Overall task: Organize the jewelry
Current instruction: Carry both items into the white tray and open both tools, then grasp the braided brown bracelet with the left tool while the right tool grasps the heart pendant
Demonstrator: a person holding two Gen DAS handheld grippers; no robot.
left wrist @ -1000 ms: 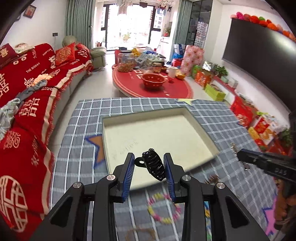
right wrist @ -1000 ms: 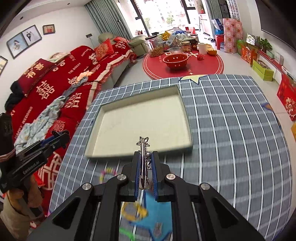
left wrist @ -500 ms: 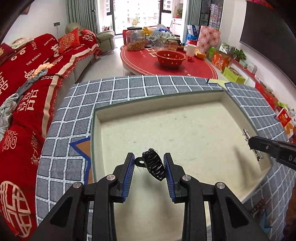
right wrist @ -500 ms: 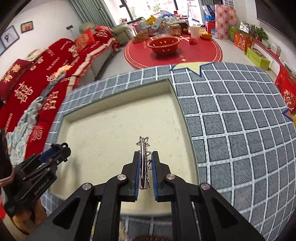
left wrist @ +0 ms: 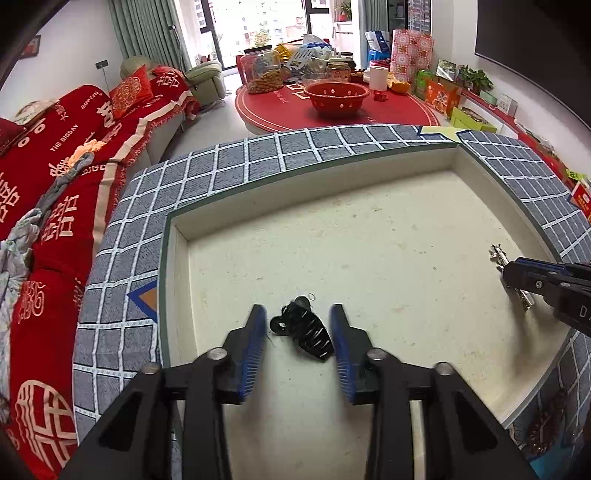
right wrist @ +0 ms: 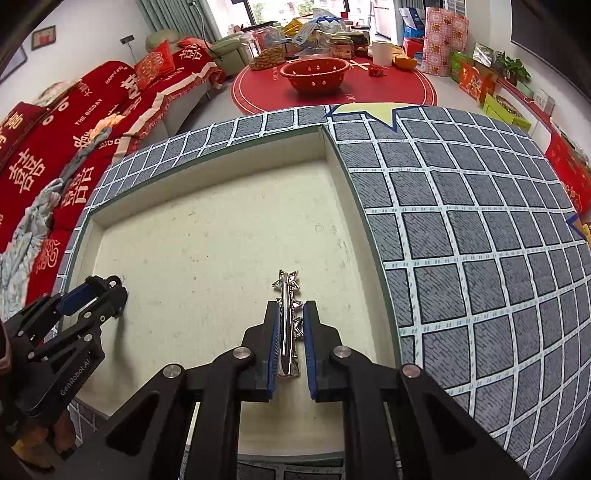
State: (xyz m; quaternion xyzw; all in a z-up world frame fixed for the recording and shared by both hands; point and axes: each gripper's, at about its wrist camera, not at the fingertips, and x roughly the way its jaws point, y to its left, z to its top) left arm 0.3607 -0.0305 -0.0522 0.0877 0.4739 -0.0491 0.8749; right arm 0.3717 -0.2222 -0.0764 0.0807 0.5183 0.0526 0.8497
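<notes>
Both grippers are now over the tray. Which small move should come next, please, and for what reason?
Probably lift the left gripper straight up. Its jaws have just been opening, and the black claw clip lies loose between them on the tray floor, so it seems released. The right gripper is still shut on the silver hair clip low over the tray; it could open next.

Red-draped sofa [left wrist: 74, 155] left; round red table [left wrist: 332, 110]; bright window [left wrist: 258, 22]; green curtains [left wrist: 147, 33].
</notes>
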